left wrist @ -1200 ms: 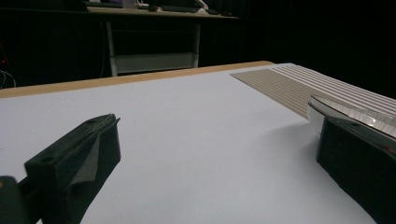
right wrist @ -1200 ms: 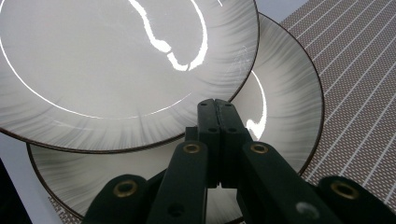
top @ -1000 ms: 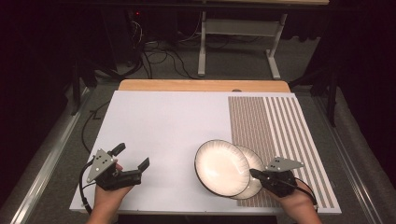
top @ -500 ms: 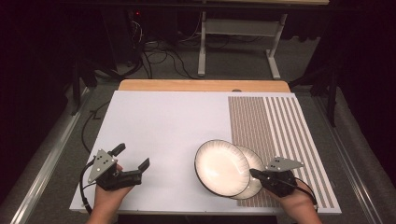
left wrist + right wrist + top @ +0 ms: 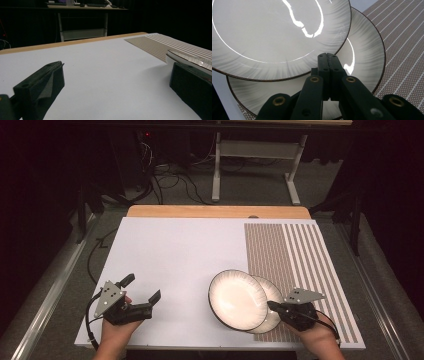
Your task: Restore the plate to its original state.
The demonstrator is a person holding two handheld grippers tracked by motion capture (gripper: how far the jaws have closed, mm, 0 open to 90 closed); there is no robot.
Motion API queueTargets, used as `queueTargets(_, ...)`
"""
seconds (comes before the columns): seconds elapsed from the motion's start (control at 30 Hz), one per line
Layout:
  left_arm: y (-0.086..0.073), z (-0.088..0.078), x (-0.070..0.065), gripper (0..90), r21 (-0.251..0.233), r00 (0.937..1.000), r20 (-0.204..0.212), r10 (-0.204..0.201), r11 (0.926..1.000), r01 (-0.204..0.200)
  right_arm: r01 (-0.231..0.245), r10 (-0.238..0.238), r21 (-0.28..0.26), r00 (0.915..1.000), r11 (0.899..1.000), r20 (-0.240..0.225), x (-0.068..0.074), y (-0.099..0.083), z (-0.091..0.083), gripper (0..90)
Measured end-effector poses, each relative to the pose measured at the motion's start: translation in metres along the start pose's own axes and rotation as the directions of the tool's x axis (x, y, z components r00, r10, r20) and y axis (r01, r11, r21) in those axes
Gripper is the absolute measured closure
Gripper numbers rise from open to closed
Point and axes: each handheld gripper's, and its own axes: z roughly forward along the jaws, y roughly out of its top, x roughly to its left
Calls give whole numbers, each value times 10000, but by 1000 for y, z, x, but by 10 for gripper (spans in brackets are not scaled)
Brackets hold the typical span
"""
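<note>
Two pale plates with dark rims overlap at the front right of the white board. The upper plate (image 5: 237,299) (image 5: 274,32) lies partly over the lower plate (image 5: 273,292) (image 5: 364,57). My right gripper (image 5: 271,305) (image 5: 327,56) is shut, jaws pressed together with nothing seen between them. Its tips sit over the lower plate, right at the upper plate's rim; whether they touch it I cannot tell. My left gripper (image 5: 142,287) (image 5: 115,82) rests open at the front left, nothing between its jaws. In the left gripper view a plate rim (image 5: 190,56) shows beyond the right jaw.
A brown striped mat (image 5: 295,255) covers the right part of the white board (image 5: 175,250), partly under the lower plate. A wooden edge (image 5: 215,211) runs along the far side. Beyond it are cables and a table frame (image 5: 250,150) on the dark floor.
</note>
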Motion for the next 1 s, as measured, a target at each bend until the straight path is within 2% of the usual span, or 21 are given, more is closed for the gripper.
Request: queueTargets(1.0,0,-1,2,6,4,10000,-20,24,10000,-24,-148,149,-87,9999,9999,81,-6,-2,-5,900)
